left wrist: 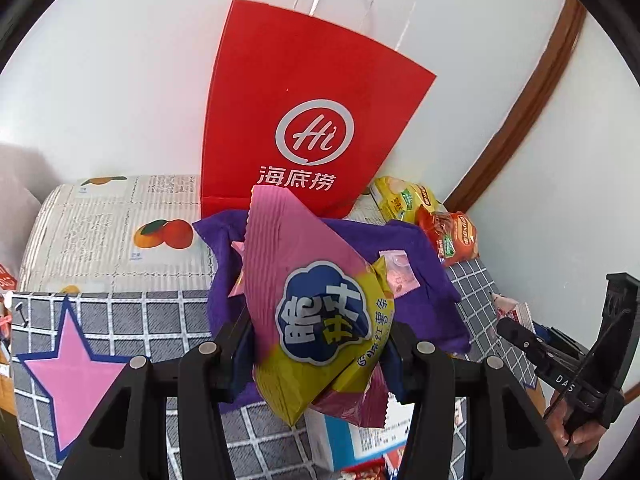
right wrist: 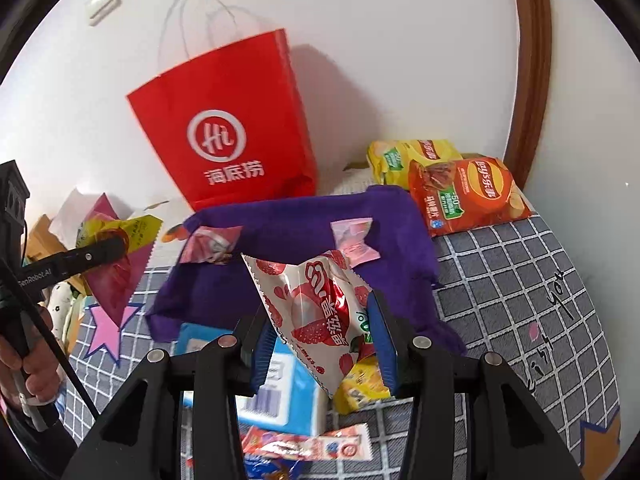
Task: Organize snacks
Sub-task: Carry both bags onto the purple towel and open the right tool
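While clamped, pink pouch [left wrist: 316,312] fills left hand-held gripper [left wrist: 320,356].

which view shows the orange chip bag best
The right wrist view: the orange chip bag lies fully visible, logo readable, at the purple cloth's far right corner. The left wrist view shows it small and distorted.

blue carton [right wrist: 296,392] half hidden, red wrapper [right wrist: 308,446] blurred
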A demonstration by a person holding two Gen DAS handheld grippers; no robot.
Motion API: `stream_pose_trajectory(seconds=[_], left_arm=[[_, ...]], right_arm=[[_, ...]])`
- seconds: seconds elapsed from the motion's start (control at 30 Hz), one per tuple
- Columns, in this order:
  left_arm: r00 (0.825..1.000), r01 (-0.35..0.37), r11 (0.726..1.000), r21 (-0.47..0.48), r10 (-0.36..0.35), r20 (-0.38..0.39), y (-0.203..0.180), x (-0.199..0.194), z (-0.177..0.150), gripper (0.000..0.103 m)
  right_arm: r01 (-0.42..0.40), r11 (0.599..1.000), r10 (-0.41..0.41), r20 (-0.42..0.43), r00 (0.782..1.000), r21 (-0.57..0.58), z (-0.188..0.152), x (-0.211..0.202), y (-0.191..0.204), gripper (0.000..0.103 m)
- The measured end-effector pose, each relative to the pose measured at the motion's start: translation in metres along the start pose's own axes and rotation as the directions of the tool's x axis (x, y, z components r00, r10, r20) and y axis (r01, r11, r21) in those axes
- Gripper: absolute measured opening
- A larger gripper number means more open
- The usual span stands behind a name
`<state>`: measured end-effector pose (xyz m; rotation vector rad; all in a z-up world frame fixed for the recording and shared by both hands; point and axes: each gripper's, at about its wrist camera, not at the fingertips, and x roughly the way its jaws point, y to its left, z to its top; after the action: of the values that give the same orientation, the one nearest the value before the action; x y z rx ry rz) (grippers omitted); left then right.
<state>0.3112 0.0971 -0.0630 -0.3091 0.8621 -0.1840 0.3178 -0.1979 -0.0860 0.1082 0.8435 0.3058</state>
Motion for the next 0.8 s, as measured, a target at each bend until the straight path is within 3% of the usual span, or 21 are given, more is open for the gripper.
stream_pose_trajectory(seconds=[0.37,0.8], left_arm=[[1.000,0.006,0.999,-0.034,-0.007,-0.023,-0.003,0.035,0.019,0.050],[0.996,0.012,0.997,-0.074,-0.019,-0.093,0.008,0.081,0.014,0.050]], right_arm=[[0.000,0.999,0.001,-0.023,1.000,0.041,0.013,0.038,-0.025,0.044],[0.012,0.999,-0.009,-0.083,0.996,0.045,0.018,0.091,-0.038,0.044]])
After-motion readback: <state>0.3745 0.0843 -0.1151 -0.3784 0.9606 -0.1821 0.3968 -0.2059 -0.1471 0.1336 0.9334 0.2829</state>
